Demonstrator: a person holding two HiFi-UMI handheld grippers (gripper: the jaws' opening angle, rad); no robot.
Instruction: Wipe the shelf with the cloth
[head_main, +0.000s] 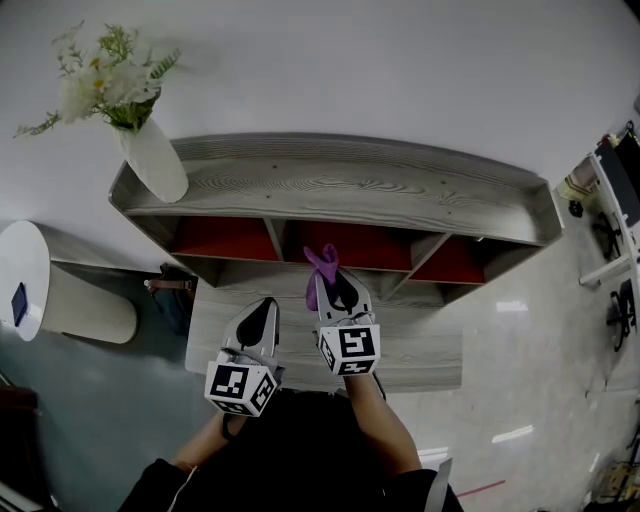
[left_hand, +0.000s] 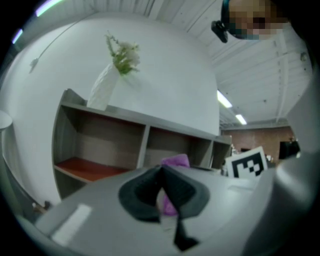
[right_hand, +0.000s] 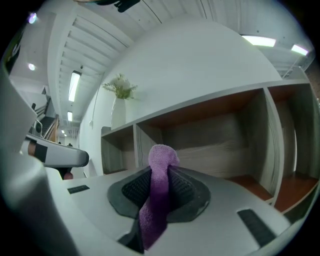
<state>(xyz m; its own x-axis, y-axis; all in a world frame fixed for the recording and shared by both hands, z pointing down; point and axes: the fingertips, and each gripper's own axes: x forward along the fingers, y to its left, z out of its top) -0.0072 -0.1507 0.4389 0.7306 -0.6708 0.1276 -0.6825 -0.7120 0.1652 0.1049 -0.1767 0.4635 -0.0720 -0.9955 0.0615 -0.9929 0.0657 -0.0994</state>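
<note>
The grey wooden shelf (head_main: 350, 185) with red-floored compartments stands against the white wall in front of me. My right gripper (head_main: 338, 285) is shut on a purple cloth (head_main: 322, 268), whose bunched end sticks up past the jaw tips before the middle compartment. In the right gripper view, the cloth (right_hand: 159, 190) runs between the dark pads of that gripper (right_hand: 160, 167), with the shelf (right_hand: 210, 107) behind. My left gripper (head_main: 268, 303) hovers beside it, to the left and a little lower, shut with nothing in it. In the left gripper view, the left gripper (left_hand: 161, 170) has its pads together, and the cloth (left_hand: 175, 161) shows beyond them.
A white vase of flowers (head_main: 155, 160) stands on the left end of the shelf top. A round white table (head_main: 20, 275) is at far left. The shelf's low front board (head_main: 420, 345) lies under the grippers. Office furniture (head_main: 615, 220) sits at the right edge.
</note>
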